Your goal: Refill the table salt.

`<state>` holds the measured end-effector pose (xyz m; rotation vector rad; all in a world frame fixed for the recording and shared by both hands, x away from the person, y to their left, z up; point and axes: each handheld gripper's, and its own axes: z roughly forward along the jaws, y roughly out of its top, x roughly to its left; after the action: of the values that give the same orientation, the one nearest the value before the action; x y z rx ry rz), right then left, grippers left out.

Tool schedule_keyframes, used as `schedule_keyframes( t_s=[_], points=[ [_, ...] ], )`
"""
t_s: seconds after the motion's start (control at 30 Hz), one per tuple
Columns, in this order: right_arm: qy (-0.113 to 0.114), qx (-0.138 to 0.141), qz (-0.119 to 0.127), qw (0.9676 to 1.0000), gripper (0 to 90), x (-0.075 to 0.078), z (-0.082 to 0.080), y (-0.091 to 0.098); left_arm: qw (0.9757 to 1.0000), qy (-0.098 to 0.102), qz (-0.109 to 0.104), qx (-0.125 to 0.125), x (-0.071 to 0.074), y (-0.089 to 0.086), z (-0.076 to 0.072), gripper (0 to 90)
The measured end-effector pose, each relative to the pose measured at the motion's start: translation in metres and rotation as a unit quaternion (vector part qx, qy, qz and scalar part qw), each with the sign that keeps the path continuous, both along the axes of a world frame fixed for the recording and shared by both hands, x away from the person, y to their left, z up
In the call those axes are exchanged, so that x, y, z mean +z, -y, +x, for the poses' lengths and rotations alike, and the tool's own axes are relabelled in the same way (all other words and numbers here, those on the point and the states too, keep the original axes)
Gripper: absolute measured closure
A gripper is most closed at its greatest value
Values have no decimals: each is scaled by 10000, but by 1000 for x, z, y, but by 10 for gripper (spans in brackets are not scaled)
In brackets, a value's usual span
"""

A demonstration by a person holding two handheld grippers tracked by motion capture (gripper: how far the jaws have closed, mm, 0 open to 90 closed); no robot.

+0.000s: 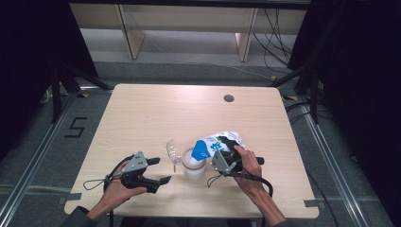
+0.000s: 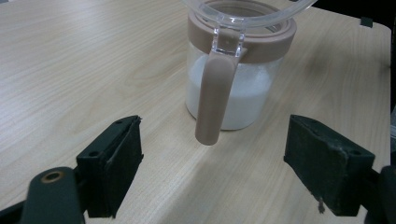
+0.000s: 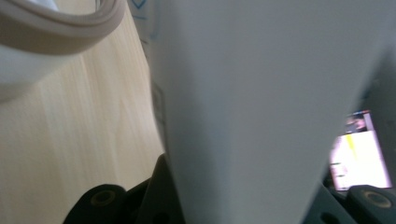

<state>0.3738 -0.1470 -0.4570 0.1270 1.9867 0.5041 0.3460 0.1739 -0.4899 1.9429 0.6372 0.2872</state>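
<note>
A rounded-corner light wood-grain table (image 1: 142, 118) is standing on a grey floor between dark curtains, and near its front edge a clear glass jar with a brownish-pink collar (image 1: 194, 164) is sitting part-filled with white powder, its clear hinged lid (image 1: 173, 151) swung open to the left. The right gripper (image 1: 226, 152) is clamping a white and blue soft pouch (image 1: 218, 142) between its jaws and holding it tilted with its blue corner over the jar mouth. The left gripper (image 1: 157, 170) is resting just left of the jar with its jaws spread wide and gripping nothing, the jar's pink latch strap (image 2: 212, 95) hanging down in front of them.
</note>
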Motion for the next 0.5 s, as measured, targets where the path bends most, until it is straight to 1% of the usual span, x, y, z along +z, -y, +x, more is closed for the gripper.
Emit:
schedule_keyframes(
  t_s=[0.03,0.07,0.1,0.13,0.17,0.2,0.27,0.33,0.4,0.43,0.47,0.5],
  points=[
    [-145,-36,195,9997,783,0,1,2,10000,2,4,-3,0,0,0,184],
    [-250,-31,312,9992,785,1,2,4,10000,0,5,-6,0,0,0,184],
    [-315,-43,482,9983,786,2,2,6,10000,2,8,-10,0,0,0,184],
    [-422,-12,616,9972,788,2,4,8,10000,1,6,-9,0,0,0,184],
    [-567,30,798,9952,791,3,6,12,10000,4,4,-6,0,0,0,184],
    [-696,36,1014,9924,794,4,8,15,10000,3,5,-5,0,0,0,184],
    [-946,44,1352,9863,801,5,11,21,10000,-4,10,-7,0,0,0,184],
    [-1115,64,1661,9798,807,5,14,27,10000,-5,15,-9,0,0,0,184],
    [-1285,43,1973,9719,810,4,16,33,10000,-6,4,-4,0,0,0,185],
    [-1305,69,2070,9696,812,4,18,36,10000,-9,8,-6,0,0,0,185],
    [-1434,29,2260,9635,813,3,18,39,10000,-8,7,-6,0,0,0,184],
    [-1465,60,2364,9605,813,2,20,42,10000,-9,5,-4,0,0,0,184]
  ],
)
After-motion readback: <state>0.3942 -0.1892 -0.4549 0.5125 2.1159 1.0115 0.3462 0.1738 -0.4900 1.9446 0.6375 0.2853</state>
